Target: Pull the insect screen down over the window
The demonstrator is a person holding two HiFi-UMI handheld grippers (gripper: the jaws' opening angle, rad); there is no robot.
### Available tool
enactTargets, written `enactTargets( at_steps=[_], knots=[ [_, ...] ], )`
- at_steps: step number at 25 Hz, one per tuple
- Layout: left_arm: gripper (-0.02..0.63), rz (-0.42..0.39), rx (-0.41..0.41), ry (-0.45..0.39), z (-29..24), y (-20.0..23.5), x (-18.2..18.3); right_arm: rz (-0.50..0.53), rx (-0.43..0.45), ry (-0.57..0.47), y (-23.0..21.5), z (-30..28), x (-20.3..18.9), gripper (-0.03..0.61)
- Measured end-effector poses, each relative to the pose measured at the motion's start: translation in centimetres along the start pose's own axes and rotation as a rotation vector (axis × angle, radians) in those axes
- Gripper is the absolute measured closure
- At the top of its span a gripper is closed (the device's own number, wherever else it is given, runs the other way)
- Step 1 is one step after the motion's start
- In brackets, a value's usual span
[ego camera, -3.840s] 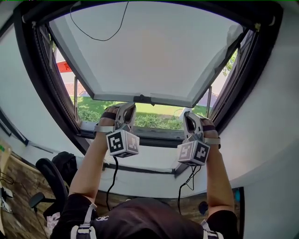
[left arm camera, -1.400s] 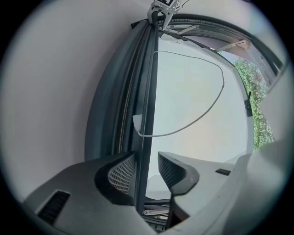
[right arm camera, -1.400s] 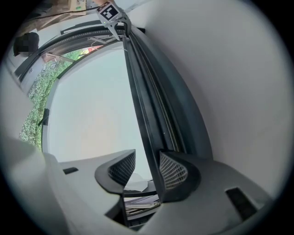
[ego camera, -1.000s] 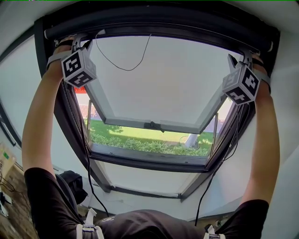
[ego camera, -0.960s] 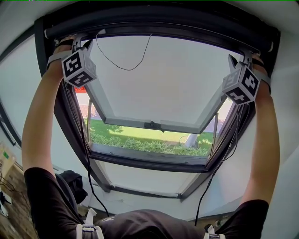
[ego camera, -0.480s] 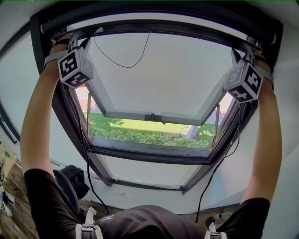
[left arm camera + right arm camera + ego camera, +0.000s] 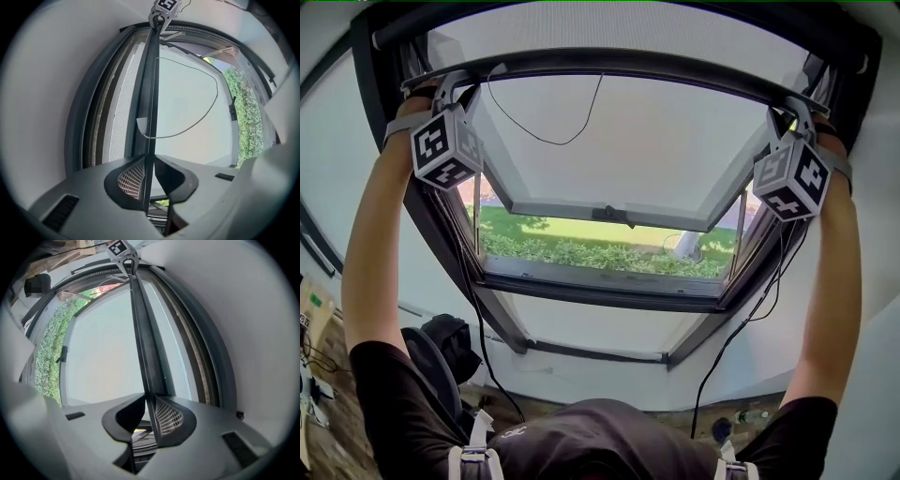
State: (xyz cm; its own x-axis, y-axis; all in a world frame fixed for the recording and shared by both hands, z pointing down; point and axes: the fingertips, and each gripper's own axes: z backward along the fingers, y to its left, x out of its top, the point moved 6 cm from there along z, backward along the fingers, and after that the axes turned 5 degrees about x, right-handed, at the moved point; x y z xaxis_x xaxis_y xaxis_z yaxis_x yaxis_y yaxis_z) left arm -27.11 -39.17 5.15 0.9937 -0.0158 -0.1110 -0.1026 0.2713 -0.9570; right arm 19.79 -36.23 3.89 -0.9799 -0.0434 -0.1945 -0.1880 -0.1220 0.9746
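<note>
The insect screen's dark pull bar (image 7: 619, 66) runs across the top of the roof window, with a strip of grey mesh (image 7: 609, 28) stretched above it. My left gripper (image 7: 450, 84) holds the bar's left end and my right gripper (image 7: 795, 108) its right end. In the left gripper view the bar (image 7: 151, 93) runs between the jaws of that gripper (image 7: 149, 176), whose pads press on it while the jaws are still closing. The right gripper view shows the same: the bar (image 7: 143, 343) clamped in the right gripper (image 7: 150, 416), jaws still closing, mesh (image 7: 180, 362) beside it.
Behind the bar the window sash (image 7: 600, 141) is tilted open, its handle (image 7: 614, 214) at the lower edge and hedge (image 7: 609, 253) outside. A black cord (image 7: 546, 142) loops below the bar. Cables (image 7: 741, 328) hang from the grippers. An office chair (image 7: 427, 366) stands lower left.
Both grippers have come down with the pull bar between them. A wider strip of mesh now shows above the bar than half a second ago.
</note>
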Motion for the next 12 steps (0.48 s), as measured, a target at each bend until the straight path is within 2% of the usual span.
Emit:
enactTargets(
  at_steps=[9, 12],
  knots=[
    [0.546, -0.024, -0.118, -0.009, 1.9, -5.9, -0.5, 0.045, 0.090, 0.013, 5.8, 0.9, -1.1, 0.521],
    [0.551, -0.036, -0.172, -0.002, 2.4, -7.6, -0.8, 0.065, 0.144, 0.027, 7.5, 1.1, -1.4, 0.526]
  ],
)
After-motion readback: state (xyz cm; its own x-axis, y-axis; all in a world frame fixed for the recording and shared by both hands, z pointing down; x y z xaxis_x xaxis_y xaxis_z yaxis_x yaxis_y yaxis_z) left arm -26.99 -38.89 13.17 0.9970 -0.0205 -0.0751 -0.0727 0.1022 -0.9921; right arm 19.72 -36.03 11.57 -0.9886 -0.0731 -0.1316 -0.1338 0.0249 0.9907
